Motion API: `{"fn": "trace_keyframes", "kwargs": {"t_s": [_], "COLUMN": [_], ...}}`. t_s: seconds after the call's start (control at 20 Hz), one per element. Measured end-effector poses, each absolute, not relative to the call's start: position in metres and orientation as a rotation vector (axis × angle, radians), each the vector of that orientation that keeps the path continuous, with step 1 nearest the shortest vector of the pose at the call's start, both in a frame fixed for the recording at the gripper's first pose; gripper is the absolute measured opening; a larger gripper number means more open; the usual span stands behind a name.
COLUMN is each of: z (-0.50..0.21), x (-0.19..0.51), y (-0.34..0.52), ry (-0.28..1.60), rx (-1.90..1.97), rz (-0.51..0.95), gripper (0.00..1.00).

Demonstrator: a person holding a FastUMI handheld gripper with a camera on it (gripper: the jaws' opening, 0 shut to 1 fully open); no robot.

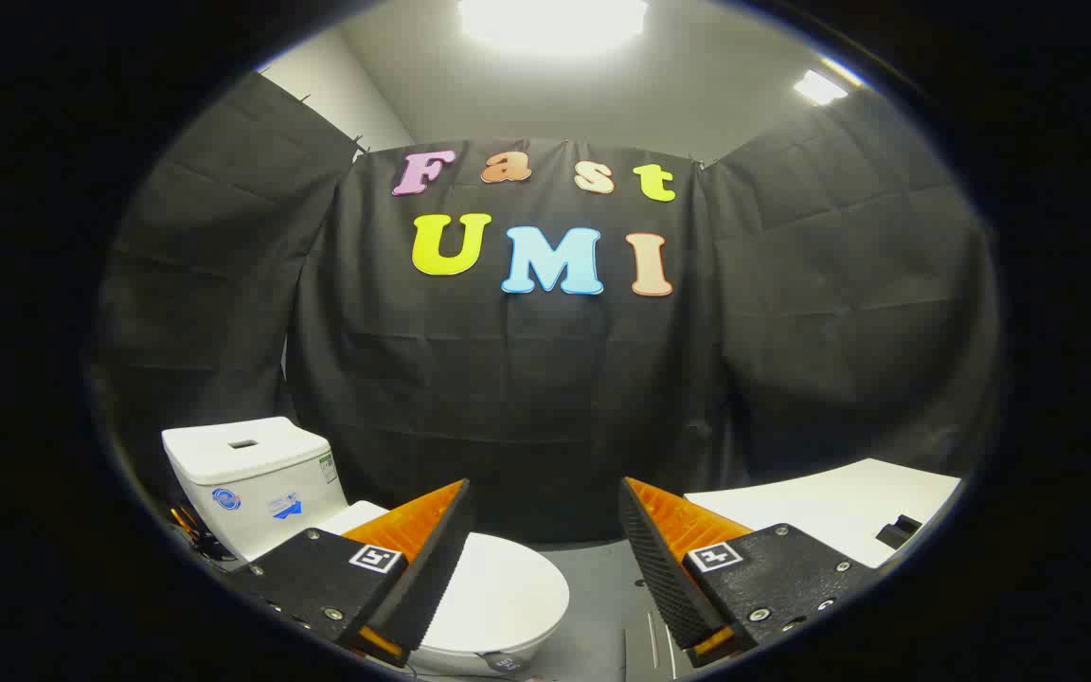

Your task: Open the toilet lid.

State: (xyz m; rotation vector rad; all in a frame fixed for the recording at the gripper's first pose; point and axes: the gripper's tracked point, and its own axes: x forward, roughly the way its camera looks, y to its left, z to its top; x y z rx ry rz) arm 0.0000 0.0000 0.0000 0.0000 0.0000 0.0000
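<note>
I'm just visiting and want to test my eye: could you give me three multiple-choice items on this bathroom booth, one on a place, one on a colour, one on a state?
1. Where is the toilet lid?
A. partly behind the left finger
B. on the white table
C. beyond the right finger

2. What colour is the tank?
A. blue
B. white
C. grey

3. How is the gripper?
A. shut on the lid
B. shut on nothing
C. open

Answers: 1 A, the finger overlaps the lid. 2 B, it matches the bowl. 3 C, the wide gap shows floor and cloth.

toilet lid [508,592] partly behind the tool's [545,559] spread fingers (front rim cut off)
</note>
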Motion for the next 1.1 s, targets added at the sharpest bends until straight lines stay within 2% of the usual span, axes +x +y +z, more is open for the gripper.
{"fn": "trace_keyframes", "kwargs": {"t_s": [1.1], "z": [0.003], "x": [0.001], "y": [-0.018], "ry": [-0.044], "rx": [0.112], "rz": [-0.034], "gripper": [0.94]}}
